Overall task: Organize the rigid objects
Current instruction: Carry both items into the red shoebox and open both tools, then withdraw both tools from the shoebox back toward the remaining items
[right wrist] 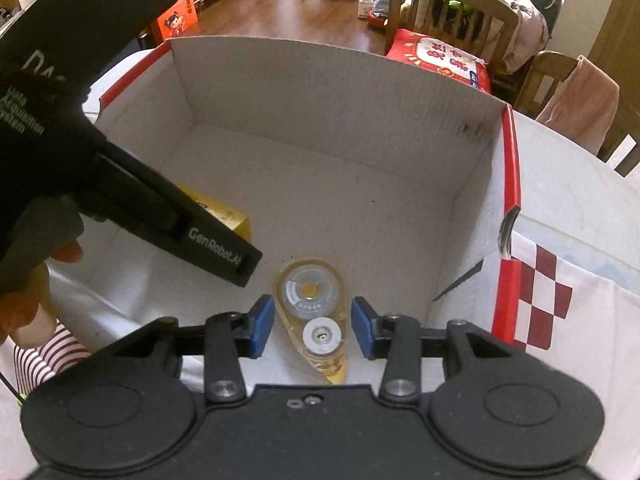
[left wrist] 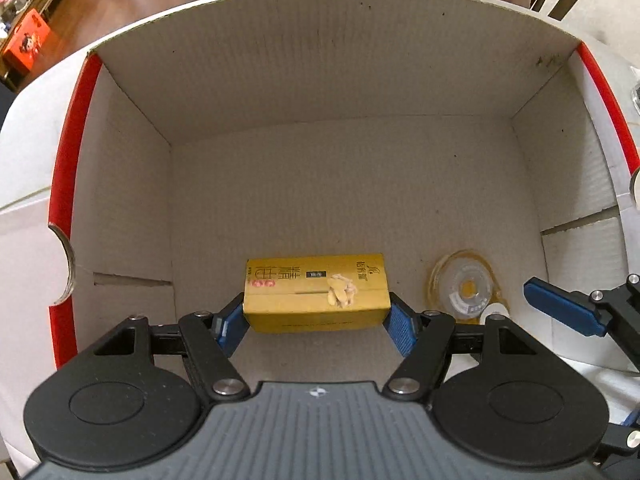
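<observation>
Inside the white corrugated cardboard box, the left gripper clamps the yellow rectangular carton. The right gripper straddles the clear teardrop tape dispenser, pads barely apart from it; its tip is hidden below.

Yellow carton, clear tape dispenser flat inside box.

One open cardboard carton, centre of frame. Inside it, two items: one yellow box at lower centre and one clear correction-tape dispenser at lower right. Two grippers: left gripper, right gripper. Two wooden chairs, upper right.
</observation>
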{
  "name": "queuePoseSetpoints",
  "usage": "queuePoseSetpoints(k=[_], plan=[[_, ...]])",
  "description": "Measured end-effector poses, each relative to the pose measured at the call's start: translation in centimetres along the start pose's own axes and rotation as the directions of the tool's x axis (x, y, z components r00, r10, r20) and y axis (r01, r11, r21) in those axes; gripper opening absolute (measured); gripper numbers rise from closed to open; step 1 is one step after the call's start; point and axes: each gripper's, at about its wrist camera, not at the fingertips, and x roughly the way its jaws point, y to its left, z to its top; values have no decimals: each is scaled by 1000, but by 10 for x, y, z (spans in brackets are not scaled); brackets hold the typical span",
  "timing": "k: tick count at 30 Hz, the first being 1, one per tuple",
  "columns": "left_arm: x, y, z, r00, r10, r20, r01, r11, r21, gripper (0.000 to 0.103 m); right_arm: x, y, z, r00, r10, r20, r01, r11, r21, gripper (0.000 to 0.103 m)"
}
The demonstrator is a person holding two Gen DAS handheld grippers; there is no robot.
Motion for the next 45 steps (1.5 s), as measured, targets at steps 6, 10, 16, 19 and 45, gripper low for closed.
queuePoseSetpoints(k=[6,10,16,19,45], plan=[[-7,1,-8,999,-6,34,6,1000,7,76,-13,-1,0,1000,6,29,-6,1000,-12,49],[-20,3,-9,997,-17,74,18,1000,-5,76,-24,-1,-2,999,5,53,-5,1000,-7,51],[-51,0,-24,988,-4,155,3,1000,5,76,-48,2,-10,995,7,96,-6,1000,-11,55],[-69,3,-31,981,-6,195,7,1000,-5,76,-60,4,-13,993,4,122,-4,1000,-4,59],[-186,24,-153,874,-67,482,49,998,50,76,-173,56,-73,947,40,320,-53,998,32,78]])
